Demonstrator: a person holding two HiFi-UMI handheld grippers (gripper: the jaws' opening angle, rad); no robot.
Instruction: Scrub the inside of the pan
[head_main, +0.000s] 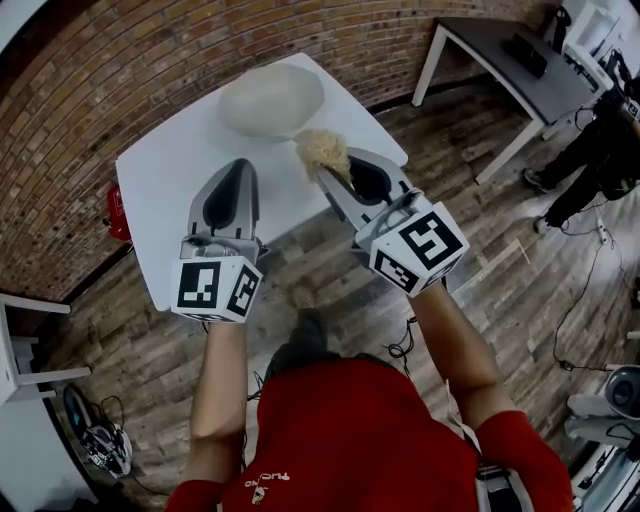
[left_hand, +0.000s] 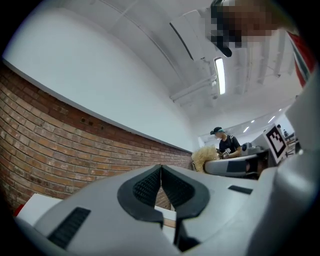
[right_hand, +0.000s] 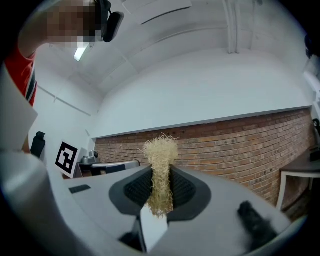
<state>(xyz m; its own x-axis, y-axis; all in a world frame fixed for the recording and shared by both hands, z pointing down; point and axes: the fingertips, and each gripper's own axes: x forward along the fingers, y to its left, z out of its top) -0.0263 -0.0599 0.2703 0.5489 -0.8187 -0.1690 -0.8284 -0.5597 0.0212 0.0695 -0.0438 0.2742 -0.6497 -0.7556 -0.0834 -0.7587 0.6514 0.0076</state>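
The left gripper (left_hand: 161, 171) is closed on nothing, its jaws touching. Beside it, the right gripper (right_hand: 161, 186) is clamped on a straw-coloured scrubber (right_hand: 161, 150), over the near edge of the white worktop (head_main: 160, 190). Farther back on the worktop sits the cream pan (head_main: 270, 98), apart from both.

A red brick wall (head_main: 150, 60) backs the white square bench (head_main: 160, 200), with plain white wall (left_hand: 100, 85) above it. Weathered wooden plank floor (head_main: 500, 240) spreads around. A dark-topped table with white legs (head_main: 500, 60) stands off to the right. A ceiling tube light (left_hand: 219, 75) glows overhead. The small red object (head_main: 118, 212) beside the bench might be an extinguisher.
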